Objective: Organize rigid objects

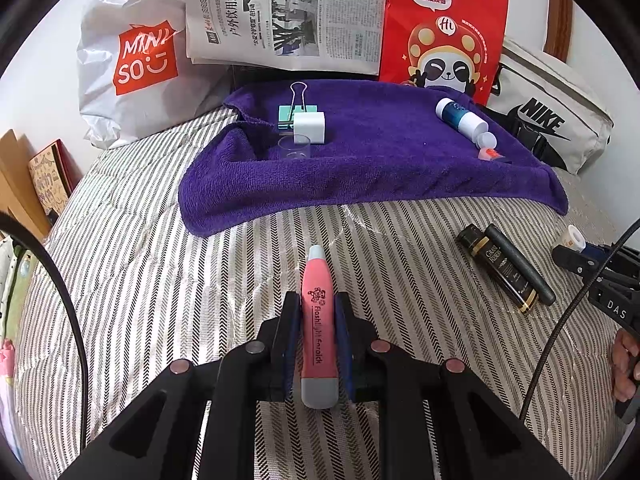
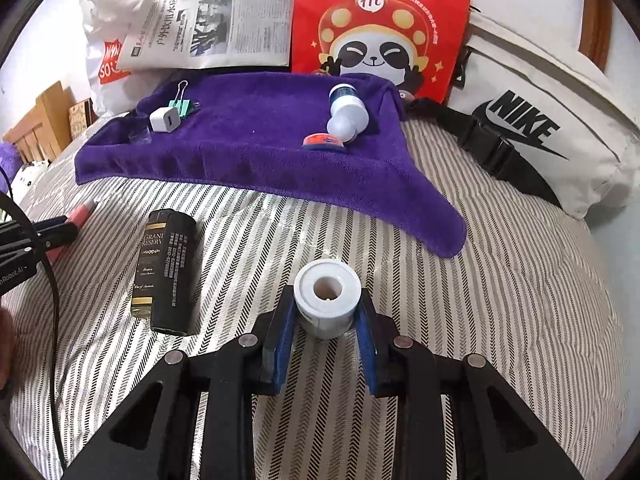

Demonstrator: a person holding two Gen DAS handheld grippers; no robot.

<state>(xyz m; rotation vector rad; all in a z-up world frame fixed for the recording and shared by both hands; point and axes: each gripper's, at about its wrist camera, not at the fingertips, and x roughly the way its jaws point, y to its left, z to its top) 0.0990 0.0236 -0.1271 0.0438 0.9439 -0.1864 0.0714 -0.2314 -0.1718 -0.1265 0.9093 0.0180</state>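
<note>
My left gripper (image 1: pixel 316 312) is shut on a pink flashlight earpick pen (image 1: pixel 318 328), held low over the striped bedspread; it also shows in the right wrist view (image 2: pixel 78 216). My right gripper (image 2: pixel 325 308) is shut on a white label roll (image 2: pixel 326 298), seen end-on. A purple towel (image 1: pixel 360 160) lies ahead with a white charger cube (image 1: pixel 309 127), a green binder clip (image 1: pixel 289 114), a clear cup (image 1: pixel 294 148), a blue-and-white bottle (image 1: pixel 460 114) and a small orange item (image 1: pixel 490 155) on it.
A black bottle and black tube (image 1: pixel 508 268) lie on the bedspread between the grippers, right of the pen. Behind the towel stand a Miniso bag (image 1: pixel 136 60), a newspaper (image 1: pixel 288 12), a red panda bag (image 1: pixel 440 28) and a Nike bag (image 1: pixel 552 120).
</note>
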